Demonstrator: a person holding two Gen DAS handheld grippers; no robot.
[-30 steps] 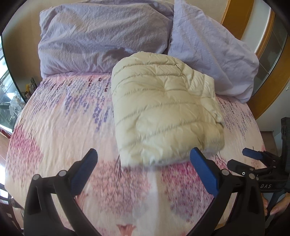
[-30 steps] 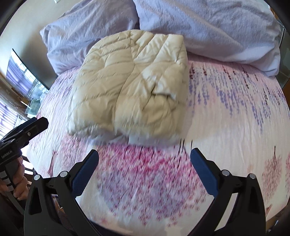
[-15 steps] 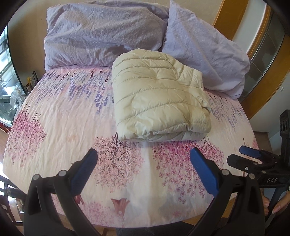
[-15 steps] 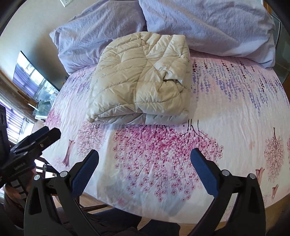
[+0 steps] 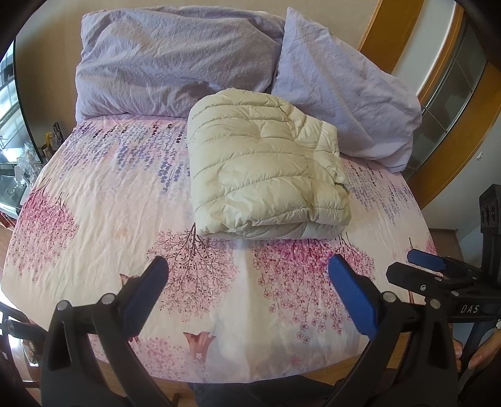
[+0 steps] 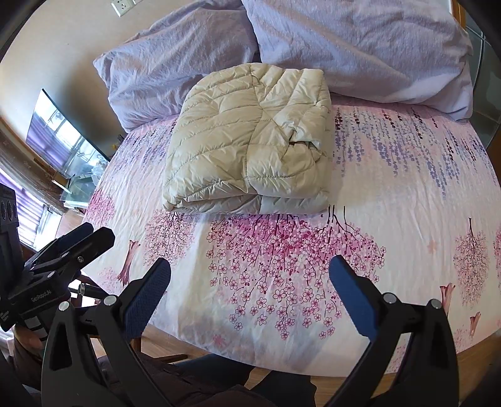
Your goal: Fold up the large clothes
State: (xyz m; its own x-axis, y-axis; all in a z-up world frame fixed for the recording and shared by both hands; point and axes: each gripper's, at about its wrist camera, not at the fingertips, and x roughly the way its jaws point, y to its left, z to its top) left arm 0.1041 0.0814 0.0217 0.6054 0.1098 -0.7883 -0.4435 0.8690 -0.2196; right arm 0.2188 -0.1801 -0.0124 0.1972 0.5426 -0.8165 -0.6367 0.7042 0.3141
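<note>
Nearest the left wrist camera, the left gripper [image 5: 247,289] is hanging over the near edge of the bed with its blue-padded fingers [image 5: 145,292] spread wide and nothing between them. Off to its right side, the right gripper [image 5: 435,266] is showing as a black frame with a blue pad, and part of a hand [image 5: 476,357] is wrapping its handle at the frame's lower edge. From its own camera, the right gripper [image 6: 250,288] is likewise standing wide apart and empty above the sheet's near edge, while the left gripper [image 6: 78,244] is sitting at the lower left of that view, its opening hard to judge from that angle.

Beyond both tools, a floral bedsheet [image 5: 94,203] printed with pink blossom trees and purple hanging flowers is covering the mattress. Farther up the bed, well apart from both grippers, a cream quilted puffer jacket [image 5: 266,175] is lying folded into a thick rectangular bundle, its layered edge facing the cameras. In the right wrist view the jacket [image 6: 250,141] is showing a loose crumpled flap on its right part.

Behind the jacket, two lavender pillows [image 5: 175,59] are leaning against the wall, with the jacket's far edge touching or just in front of them. A wall socket [image 6: 123,5] is sitting above the pillows.
</note>
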